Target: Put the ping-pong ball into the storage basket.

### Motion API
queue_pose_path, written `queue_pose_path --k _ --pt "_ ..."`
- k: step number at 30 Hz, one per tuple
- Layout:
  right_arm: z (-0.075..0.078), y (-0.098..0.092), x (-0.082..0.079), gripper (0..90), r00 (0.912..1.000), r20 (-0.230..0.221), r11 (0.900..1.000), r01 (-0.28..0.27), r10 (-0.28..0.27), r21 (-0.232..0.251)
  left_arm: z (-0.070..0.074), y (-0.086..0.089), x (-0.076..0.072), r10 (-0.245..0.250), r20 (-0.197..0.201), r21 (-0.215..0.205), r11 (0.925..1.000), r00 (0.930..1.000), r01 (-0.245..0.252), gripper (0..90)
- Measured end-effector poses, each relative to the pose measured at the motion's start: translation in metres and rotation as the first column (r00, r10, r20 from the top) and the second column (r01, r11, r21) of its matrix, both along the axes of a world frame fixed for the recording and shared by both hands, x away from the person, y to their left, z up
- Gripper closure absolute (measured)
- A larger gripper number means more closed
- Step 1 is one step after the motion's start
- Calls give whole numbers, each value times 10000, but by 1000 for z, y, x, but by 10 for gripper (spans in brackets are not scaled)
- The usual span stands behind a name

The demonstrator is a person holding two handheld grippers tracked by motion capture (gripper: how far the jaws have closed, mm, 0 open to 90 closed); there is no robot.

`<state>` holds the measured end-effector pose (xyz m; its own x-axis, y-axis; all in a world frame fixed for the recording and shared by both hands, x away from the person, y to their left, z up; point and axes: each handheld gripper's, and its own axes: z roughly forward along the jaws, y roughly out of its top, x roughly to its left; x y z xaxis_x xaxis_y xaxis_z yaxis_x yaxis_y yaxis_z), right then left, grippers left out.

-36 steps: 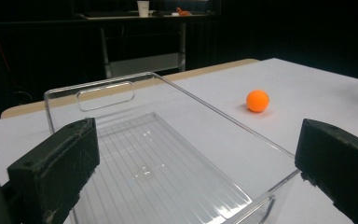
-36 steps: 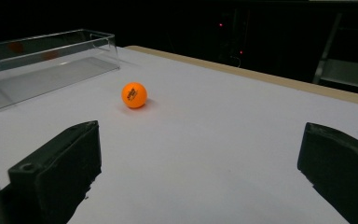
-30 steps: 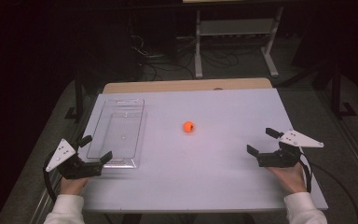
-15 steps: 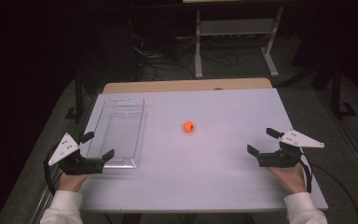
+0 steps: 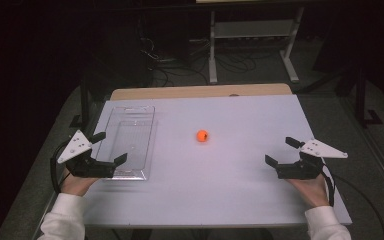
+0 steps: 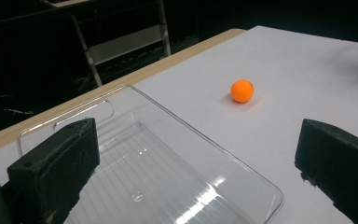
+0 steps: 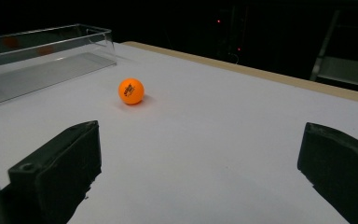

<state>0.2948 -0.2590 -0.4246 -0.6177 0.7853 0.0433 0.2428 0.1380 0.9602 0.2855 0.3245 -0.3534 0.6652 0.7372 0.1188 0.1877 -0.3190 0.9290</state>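
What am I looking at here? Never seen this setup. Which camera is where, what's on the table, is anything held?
No robot arm: a person holds a handheld two-jaw gripper in each hand. The high view looks down from above the person's side of the white table. The left gripper is at the left, over the near end of a clear plastic tray; the right gripper is at the right, over bare table.

The other two pictures come from a camera riding on each gripper. The black blocks at the bottom corners are that gripper's own jaws.

On the table: the empty tray and an orange ball, lying apart from the tray near the middle. The right gripper view shows dark print on the ball.

Nothing is held. Both grippers stand wide open.
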Motion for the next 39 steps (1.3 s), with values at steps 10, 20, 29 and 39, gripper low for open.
queue_pose_path --k 10,20,29,39 --pt "0 1 0 0 10000 2 10000 -29 29 -33 8 -10 8 -332 -233 320 9989 9992 340 0" --pt "-1 2 0 0 9999 -31 9999 -96 96 -105 12 -19 20 -600 -656 631 9959 9960 641 0" --pt "0 1 0 0 10000 -25 9999 -50 50 -90 17 -28 31 -721 -887 1040 9913 9934 812 0" --pt "-1 1 0 0 9999 -62 9999 -94 94 -92 20 -40 39 -906 -1101 1478 9833 9898 1065 0"
